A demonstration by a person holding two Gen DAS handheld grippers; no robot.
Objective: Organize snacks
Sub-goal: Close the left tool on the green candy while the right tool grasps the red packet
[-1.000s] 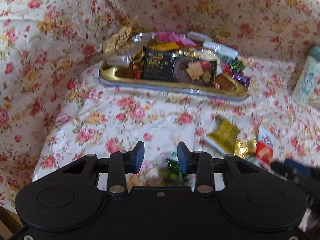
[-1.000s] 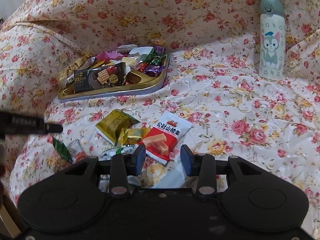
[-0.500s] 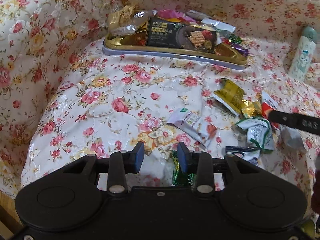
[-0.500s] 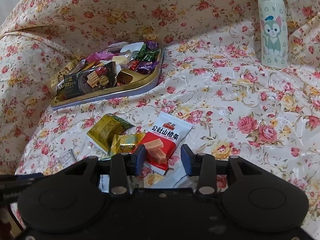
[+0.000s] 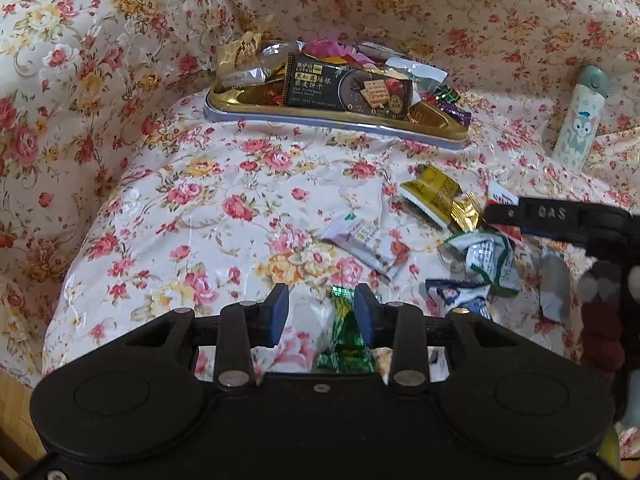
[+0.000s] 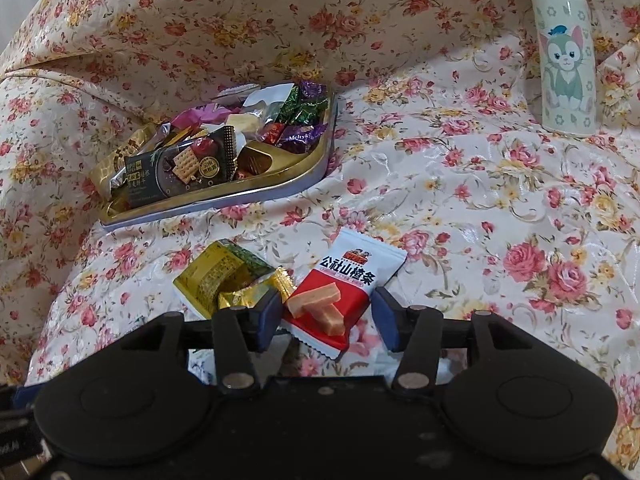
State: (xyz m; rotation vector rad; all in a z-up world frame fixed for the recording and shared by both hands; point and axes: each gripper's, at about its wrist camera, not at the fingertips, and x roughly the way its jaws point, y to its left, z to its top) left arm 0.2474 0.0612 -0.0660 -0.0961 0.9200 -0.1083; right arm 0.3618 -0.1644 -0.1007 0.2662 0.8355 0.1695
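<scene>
We count one golden tray (image 6: 256, 188) on the flowered cloth (image 6: 460, 216), and we take it as our landmark. On the tray lies one dark cracker packet (image 6: 176, 172); the other sweets heaped behind it are too crowded for us to count surely. In front of the tray, loose on the cloth, we count one red and white packet (image 6: 352, 284), two golden packets (image 6: 218, 276), one white bar packet (image 5: 366, 246), one green foil sweet (image 5: 346, 334) and two crumpled white wrappers (image 5: 490, 256). Far to the right of the tray stands one bottle with a cat picture (image 6: 564, 60). We count two grippers, the left (image 5: 321, 312) and the right (image 6: 326, 320).
</scene>
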